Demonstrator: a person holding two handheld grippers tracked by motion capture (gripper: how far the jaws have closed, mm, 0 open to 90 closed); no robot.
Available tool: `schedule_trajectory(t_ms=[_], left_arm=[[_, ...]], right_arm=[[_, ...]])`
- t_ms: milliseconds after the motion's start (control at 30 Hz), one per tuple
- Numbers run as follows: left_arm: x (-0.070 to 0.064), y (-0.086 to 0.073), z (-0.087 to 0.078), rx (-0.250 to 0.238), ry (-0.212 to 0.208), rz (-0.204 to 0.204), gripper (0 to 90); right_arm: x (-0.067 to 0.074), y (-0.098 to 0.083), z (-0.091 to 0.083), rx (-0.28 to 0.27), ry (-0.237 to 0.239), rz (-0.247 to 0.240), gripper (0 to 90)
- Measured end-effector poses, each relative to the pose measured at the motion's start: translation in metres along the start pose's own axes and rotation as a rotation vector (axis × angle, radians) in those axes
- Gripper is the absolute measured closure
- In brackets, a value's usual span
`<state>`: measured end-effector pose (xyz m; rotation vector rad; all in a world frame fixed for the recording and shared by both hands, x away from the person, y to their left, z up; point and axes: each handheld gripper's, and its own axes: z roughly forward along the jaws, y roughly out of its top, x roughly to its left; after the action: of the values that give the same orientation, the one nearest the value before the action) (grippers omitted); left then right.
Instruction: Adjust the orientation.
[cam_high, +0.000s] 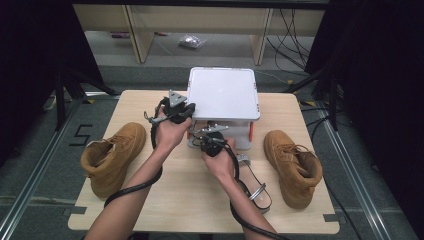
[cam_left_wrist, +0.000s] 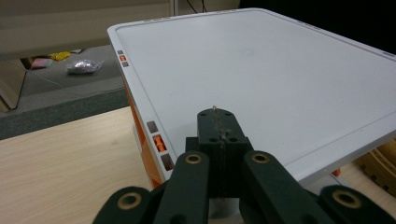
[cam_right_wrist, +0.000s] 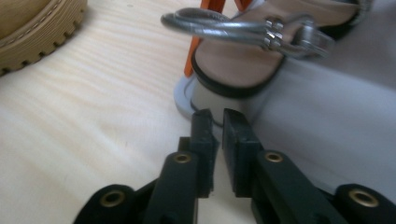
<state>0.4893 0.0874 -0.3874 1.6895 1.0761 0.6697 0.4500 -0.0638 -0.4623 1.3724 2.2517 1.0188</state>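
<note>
A white box with a flat lid (cam_high: 223, 92) stands at the table's far middle, orange latches on its side (cam_left_wrist: 159, 142). My left gripper (cam_high: 191, 109) is shut at the lid's front left corner, its jaws (cam_left_wrist: 217, 126) pressed together over the lid's edge with nothing held. My right gripper (cam_high: 210, 132) is low at the box's front under the lid. Its jaws (cam_right_wrist: 215, 123) stand a narrow gap apart with nothing between them. Just ahead of them a sandal (cam_right_wrist: 243, 65) with a silver strap rests on the box's white lower part.
A tan boot (cam_high: 112, 155) lies at the table's left and another (cam_high: 295, 165) at the right. A second silver-strapped sandal (cam_high: 255, 187) lies on the table by my right forearm. Cables trail from both grippers. Shelving and floor lie beyond the table's far edge.
</note>
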Motion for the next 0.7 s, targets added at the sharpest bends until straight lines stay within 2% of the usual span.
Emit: schedule_trajectory(t_ms=[33,100,267,333,400,467,500,567,633,700], left_arm=[[0.0,0.0,-0.001,0.002,0.001,0.001,89.6],[0.001,0.0,-0.001,0.003,-0.002,0.0,89.5],[0.002,0.0,-0.001,-0.002,-0.007,0.0,88.4],[0.001,-0.001,0.0,-0.004,-0.012,0.006,86.2],[0.001,0.0,0.001,-0.004,-0.016,-0.004,84.7],[0.002,0.002,0.001,0.007,-0.014,0.001,84.1],[0.002,0.002,0.001,0.007,-0.013,-0.002,84.0],[0.003,0.001,0.001,0.002,-0.012,-0.003,84.0],[0.004,0.001,0.0,0.002,-0.009,-0.003,84.0],[0.003,0.001,0.001,0.002,-0.011,0.0,84.0]], right_arm=[[-0.003,-0.001,-0.006,0.011,-0.006,-0.019,78.3],[-0.007,-0.002,-0.021,0.027,-0.005,-0.002,75.7],[-0.025,-0.01,-0.054,0.086,-0.043,0.008,66.4],[-0.033,-0.015,-0.062,0.091,-0.031,0.031,64.1],[-0.038,-0.02,-0.071,0.121,-0.045,0.065,60.9],[-0.048,-0.024,-0.077,0.135,-0.04,0.042,59.3],[-0.049,-0.025,-0.08,0.146,-0.042,0.058,58.5],[-0.055,-0.028,-0.086,0.168,-0.051,0.046,56.5],[-0.059,-0.031,-0.093,0.165,-0.059,0.04,55.1],[-0.061,-0.034,-0.101,0.188,-0.058,0.06,54.3]])
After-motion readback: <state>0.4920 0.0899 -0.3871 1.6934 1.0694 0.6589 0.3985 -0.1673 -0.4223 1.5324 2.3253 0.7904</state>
